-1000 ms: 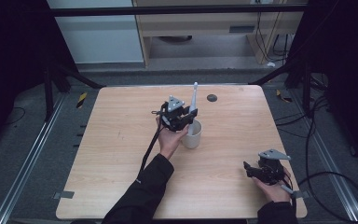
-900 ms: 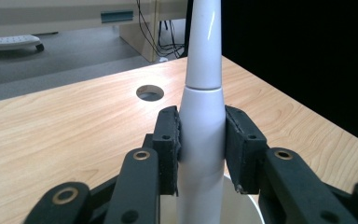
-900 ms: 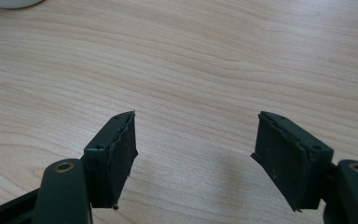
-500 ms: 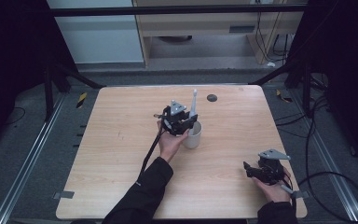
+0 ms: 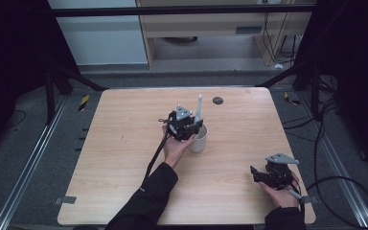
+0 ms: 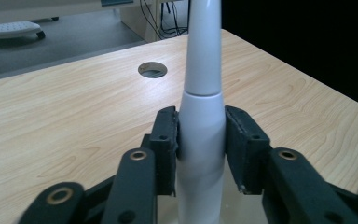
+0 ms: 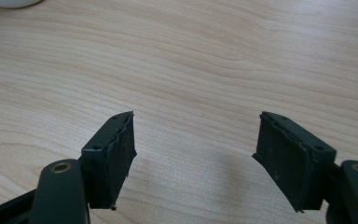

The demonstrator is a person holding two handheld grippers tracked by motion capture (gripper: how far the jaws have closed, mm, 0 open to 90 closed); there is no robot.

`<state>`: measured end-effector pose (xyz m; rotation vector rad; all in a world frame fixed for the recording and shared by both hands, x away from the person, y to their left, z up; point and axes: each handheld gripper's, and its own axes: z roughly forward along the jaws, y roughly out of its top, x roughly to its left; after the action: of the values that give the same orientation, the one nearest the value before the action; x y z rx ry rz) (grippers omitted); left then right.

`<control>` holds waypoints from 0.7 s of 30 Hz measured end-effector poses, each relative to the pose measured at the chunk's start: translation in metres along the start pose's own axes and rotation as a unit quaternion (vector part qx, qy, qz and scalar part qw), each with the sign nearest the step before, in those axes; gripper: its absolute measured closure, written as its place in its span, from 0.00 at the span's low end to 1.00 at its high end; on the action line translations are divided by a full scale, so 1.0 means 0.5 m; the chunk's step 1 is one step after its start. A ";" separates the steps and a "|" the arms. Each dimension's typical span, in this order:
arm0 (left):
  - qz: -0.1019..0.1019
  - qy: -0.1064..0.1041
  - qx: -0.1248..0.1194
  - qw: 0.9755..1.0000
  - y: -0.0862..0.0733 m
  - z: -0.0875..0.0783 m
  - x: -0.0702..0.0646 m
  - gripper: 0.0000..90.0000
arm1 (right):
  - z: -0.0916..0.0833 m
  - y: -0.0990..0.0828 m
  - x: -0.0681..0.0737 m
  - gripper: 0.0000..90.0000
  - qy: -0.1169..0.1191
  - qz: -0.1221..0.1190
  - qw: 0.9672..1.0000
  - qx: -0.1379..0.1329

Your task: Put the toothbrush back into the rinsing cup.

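A white tapered stick [image 5: 199, 106], shaped like an electric toothbrush, stands upright in a white cup [image 5: 200, 142] near the table's middle. My left gripper [image 5: 193, 127] reaches it from the left, above the cup's rim. In the left gripper view the stick [image 6: 200, 84] rises between the pads [image 6: 167, 140] of my left gripper [image 6: 200, 128]. Its jaws have just been opening, and the pads sit right beside the stick with a thin gap on the right. My right gripper [image 5: 255, 173] rests at the table's near right, and in its own view my right gripper [image 7: 196, 140] is open over bare wood.
A round cable hole [image 5: 217, 100] lies in the wooden table [image 5: 124, 143] behind the cup. The table's right edge is close to the right hand. Cables trail from both grippers, and a desk and dark stands are on the floor beyond.
My left gripper has shifted slightly nearer the cup, with the stick still upright in it. The right gripper has not moved.
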<state>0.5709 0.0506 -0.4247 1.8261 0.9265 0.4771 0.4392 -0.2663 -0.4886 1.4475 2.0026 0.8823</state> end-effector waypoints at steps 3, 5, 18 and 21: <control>0.001 -0.002 -0.001 1.000 0.001 -0.008 0.002 0.66 | 0.000 0.000 0.000 0.31 -0.001 -0.002 1.000 -0.001; 0.011 -0.004 -0.001 1.000 0.002 -0.017 0.001 0.62 | -0.001 0.000 0.000 0.31 -0.001 -0.001 1.000 -0.002; 0.048 -0.014 0.006 0.999 0.006 -0.136 0.018 0.42 | -0.003 0.000 -0.001 0.26 -0.004 0.004 1.000 -0.006; 0.052 -0.005 0.016 0.999 -0.011 -0.165 0.034 0.40 | -0.002 -0.001 -0.002 0.24 -0.005 0.003 1.000 -0.009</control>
<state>0.5235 0.1141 -0.3956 1.9104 0.8396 0.5209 0.4383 -0.2674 -0.4882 1.4454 1.9792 0.8909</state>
